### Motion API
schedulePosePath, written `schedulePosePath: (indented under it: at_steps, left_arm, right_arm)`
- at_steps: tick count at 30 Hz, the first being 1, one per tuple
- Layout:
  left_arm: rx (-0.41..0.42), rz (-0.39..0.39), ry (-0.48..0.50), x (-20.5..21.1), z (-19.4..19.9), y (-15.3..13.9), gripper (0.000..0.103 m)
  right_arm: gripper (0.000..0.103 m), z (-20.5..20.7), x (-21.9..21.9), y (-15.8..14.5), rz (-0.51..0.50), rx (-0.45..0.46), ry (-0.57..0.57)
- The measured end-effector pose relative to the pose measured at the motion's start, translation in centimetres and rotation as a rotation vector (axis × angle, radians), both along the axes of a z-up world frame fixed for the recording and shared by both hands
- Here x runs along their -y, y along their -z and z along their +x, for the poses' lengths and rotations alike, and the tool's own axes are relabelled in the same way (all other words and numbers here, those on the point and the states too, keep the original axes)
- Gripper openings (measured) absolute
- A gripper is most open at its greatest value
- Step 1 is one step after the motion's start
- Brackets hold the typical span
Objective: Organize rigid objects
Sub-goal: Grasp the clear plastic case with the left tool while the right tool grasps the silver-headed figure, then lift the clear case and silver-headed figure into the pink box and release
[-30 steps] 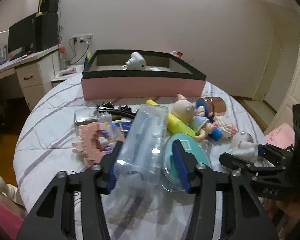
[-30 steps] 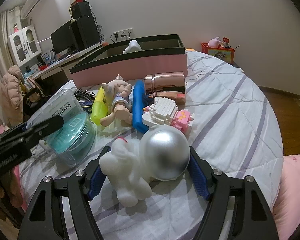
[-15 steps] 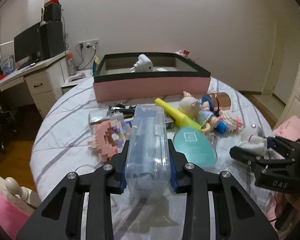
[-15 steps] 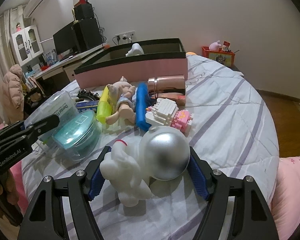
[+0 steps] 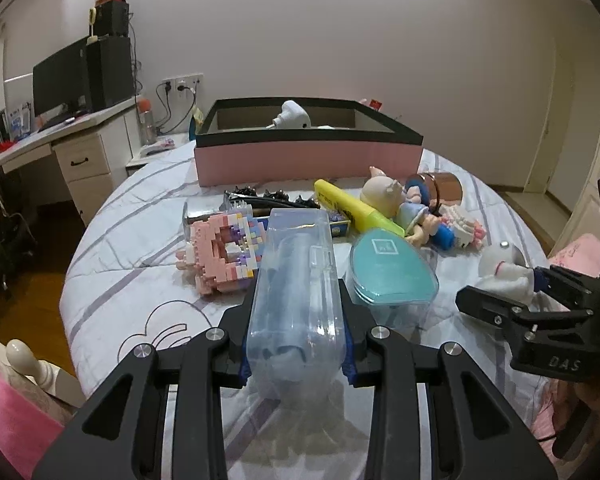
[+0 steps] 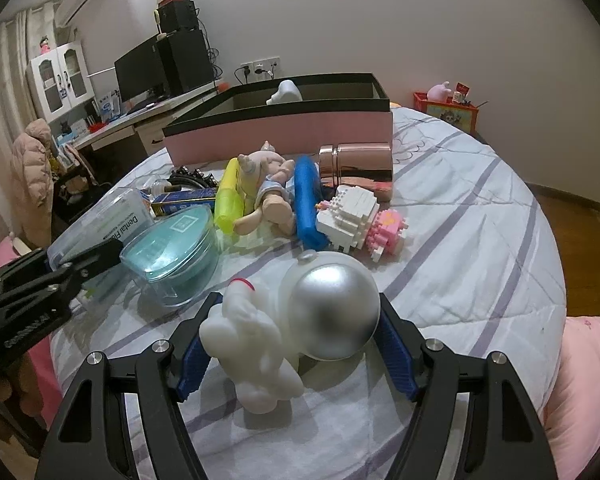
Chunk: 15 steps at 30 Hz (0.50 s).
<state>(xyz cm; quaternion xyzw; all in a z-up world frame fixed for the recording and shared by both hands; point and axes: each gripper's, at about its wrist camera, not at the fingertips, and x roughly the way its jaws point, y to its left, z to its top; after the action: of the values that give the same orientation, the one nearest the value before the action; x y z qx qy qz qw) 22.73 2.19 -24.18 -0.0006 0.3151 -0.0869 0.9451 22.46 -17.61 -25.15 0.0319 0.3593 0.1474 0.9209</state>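
My left gripper (image 5: 298, 304) is shut on a clear plastic floss case (image 5: 296, 280), its blue pads pressed on both long sides; the case points toward the pink storage box (image 5: 308, 160) at the far side of the bed. My right gripper (image 6: 300, 312) is shut on a white astronaut figure (image 6: 252, 340) with a silver helmet (image 6: 332, 308), one pad on the body and the other on the helmet. A white plug adapter (image 5: 292, 120) lies inside the box. The left gripper (image 6: 80, 264) shows at the left of the right wrist view.
On the striped bedspread (image 6: 480, 220) lie a teal case (image 5: 392, 268), a pink brick model (image 5: 220, 252), a yellow highlighter (image 5: 352, 208), a doll (image 5: 384, 196), a blue bar (image 6: 306, 204), a white-pink block model (image 6: 356, 220) and a rose-gold cylinder (image 6: 356, 168). A desk (image 5: 80, 148) stands at the left.
The left jaws have closed onto the clear case, which now lies straight between them. The right gripper and the astronaut figure have stayed as they were.
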Motion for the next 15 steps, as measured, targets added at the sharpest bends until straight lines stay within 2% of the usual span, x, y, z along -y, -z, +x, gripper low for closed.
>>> schedulePosePath:
  at_steps: [5,15]
  left_arm:
    - [-0.001,0.006,0.002,0.2,0.2,-0.1,0.032]
    - [0.108,-0.009,-0.005,0.1,-0.6,-4.4,0.032]
  right_arm:
    - [0.074,-0.1,0.0,-0.1,0.004,0.005,0.002]
    - [0.074,-0.3,-0.4,-4.1,0.018,0.109,-0.001]
